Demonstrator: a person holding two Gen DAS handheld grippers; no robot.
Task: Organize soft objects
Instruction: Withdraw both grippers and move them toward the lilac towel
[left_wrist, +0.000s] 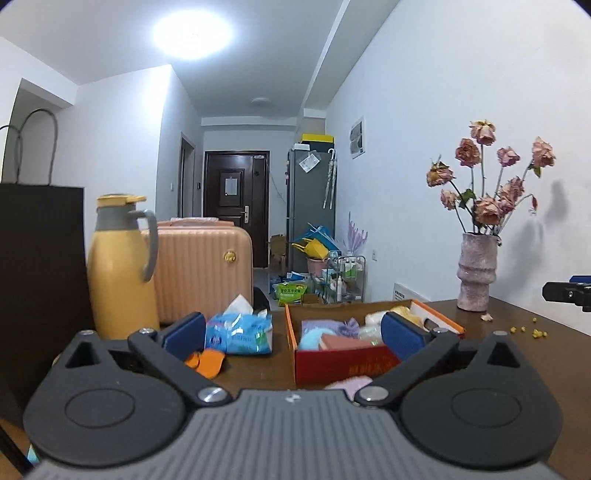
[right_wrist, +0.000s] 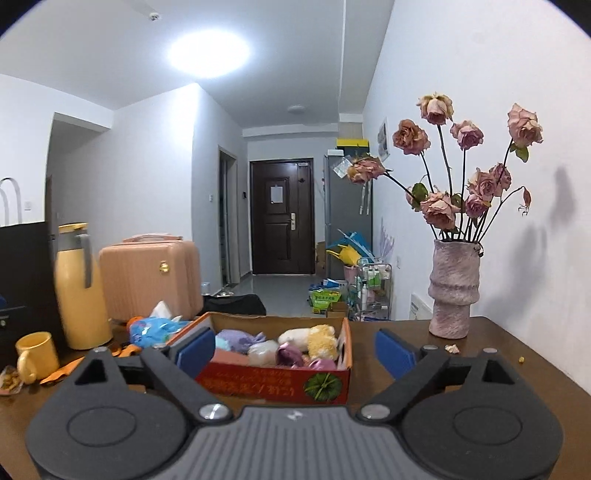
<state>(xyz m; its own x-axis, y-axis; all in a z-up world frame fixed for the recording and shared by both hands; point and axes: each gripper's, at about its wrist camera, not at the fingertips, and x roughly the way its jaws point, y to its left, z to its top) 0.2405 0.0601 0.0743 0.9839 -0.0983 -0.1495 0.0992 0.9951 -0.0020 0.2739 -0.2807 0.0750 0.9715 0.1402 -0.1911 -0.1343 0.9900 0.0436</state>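
Right wrist: red box (right_wrist: 273, 384) full of plush (right_wrist: 317, 339).

Blown-out ceiling light (right_wrist: 208, 53) overhead, room evenly bright. Soft shadows on wall right of flower vase (right_wrist: 455, 288). Thermos (right_wrist: 79, 291) left of vase motion-blurred. Fisheye bends edges, corners black.

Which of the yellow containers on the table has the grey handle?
The tall yellow thermos jug with a grey collar; the short yellow ceramic mug beside it has a yellow handle.
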